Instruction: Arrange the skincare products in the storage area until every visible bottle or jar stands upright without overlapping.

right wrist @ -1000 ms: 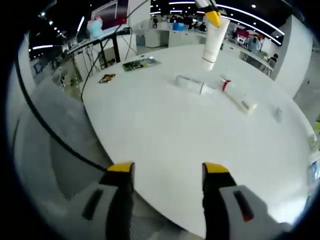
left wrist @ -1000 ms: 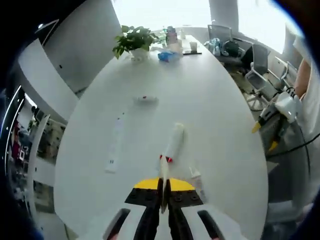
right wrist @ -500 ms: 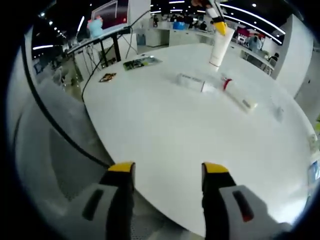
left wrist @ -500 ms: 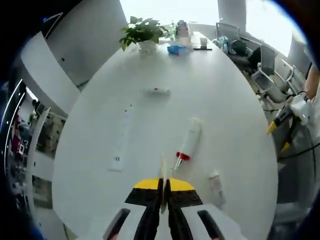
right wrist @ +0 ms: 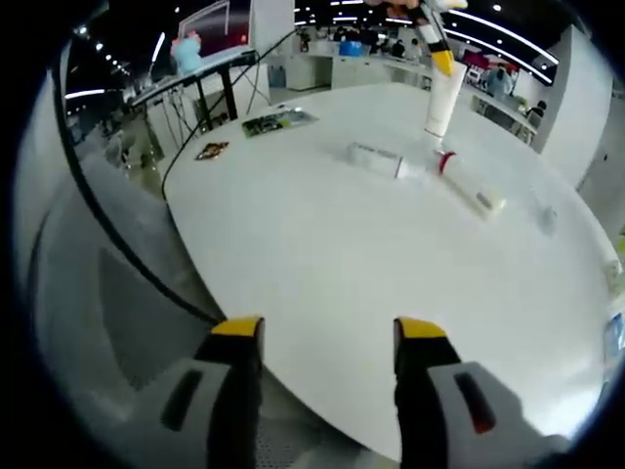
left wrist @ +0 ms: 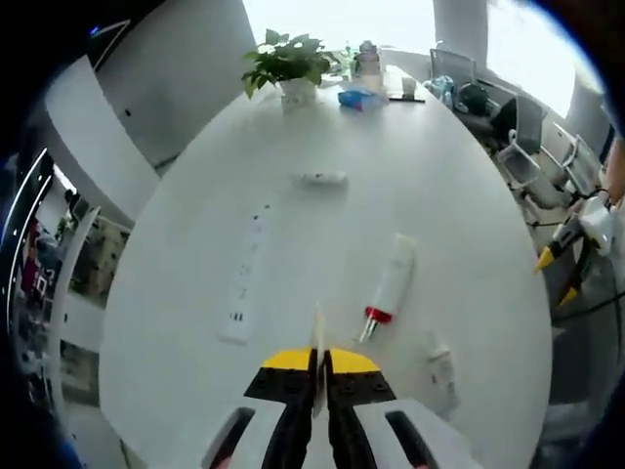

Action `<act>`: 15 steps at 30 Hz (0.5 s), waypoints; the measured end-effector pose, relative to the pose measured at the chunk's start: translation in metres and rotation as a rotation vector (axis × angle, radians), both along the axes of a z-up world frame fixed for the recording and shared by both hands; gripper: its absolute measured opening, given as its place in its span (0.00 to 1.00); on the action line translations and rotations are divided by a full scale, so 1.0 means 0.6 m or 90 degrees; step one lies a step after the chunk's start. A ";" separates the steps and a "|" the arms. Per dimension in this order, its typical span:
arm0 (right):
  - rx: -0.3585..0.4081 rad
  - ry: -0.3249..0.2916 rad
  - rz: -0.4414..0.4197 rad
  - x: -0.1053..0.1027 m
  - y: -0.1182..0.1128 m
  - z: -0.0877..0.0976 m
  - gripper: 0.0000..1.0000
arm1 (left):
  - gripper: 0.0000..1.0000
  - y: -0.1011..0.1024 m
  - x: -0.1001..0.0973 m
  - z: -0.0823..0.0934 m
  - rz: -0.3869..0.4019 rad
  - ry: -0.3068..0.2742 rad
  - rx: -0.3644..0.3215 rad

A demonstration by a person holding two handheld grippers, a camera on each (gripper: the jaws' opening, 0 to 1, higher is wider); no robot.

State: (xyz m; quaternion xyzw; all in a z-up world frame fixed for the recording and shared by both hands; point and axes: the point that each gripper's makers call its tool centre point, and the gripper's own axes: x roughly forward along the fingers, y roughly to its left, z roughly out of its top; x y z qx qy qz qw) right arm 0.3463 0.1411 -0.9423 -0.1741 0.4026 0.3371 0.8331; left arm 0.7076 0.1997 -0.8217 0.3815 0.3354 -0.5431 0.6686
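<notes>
In the left gripper view we look down our left gripper (left wrist: 317, 366), whose jaws are pressed together on the thin flat end of a white tube (left wrist: 317, 337) that rises just past their yellow tips. Ahead of us lies a wide white oval table (left wrist: 195, 244). On it, just right of the jaws, a white tube with a red cap (left wrist: 390, 290) lies on its side, and nearer the right edge a smaller white bottle (left wrist: 442, 364) lies flat too. To the left we see a long white power strip (left wrist: 244, 283), farther out a small white item (left wrist: 323, 180), and at the far end a potted plant (left wrist: 290, 66). The right gripper (left wrist: 571, 259) shows at the right edge, its yellow-tipped jaws apart
</notes>
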 end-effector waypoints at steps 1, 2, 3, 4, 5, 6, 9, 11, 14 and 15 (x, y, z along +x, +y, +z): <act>0.000 0.000 0.000 0.000 0.000 0.000 0.54 | 0.02 0.000 0.001 -0.001 0.000 0.001 0.001; 0.000 0.001 0.000 -0.001 0.000 0.000 0.54 | 0.02 -0.001 0.004 -0.002 0.000 -0.001 0.003; 0.000 0.000 0.000 -0.001 0.000 0.000 0.54 | 0.02 -0.001 0.006 -0.004 0.000 0.000 0.005; 0.000 0.000 0.000 -0.001 0.000 0.000 0.54 | 0.02 -0.001 0.007 -0.006 0.002 0.002 0.007; 0.000 0.000 0.000 -0.001 0.000 0.000 0.54 | 0.02 -0.001 0.007 -0.007 0.003 0.004 0.008; 0.000 0.000 -0.001 -0.001 0.000 0.000 0.54 | 0.02 -0.005 0.008 -0.005 -0.002 0.001 -0.002; 0.000 0.000 -0.002 -0.001 0.000 -0.001 0.54 | 0.03 -0.003 0.012 -0.006 0.004 0.005 0.005; -0.001 0.000 0.000 -0.001 0.000 -0.001 0.54 | 0.04 -0.004 0.012 -0.006 0.016 0.020 0.001; -0.001 0.000 0.000 -0.001 0.000 -0.001 0.54 | 0.05 -0.001 0.017 -0.005 0.001 -0.007 0.014; -0.001 -0.001 0.000 -0.001 0.000 -0.001 0.54 | 0.06 -0.002 0.015 -0.006 0.001 -0.002 0.013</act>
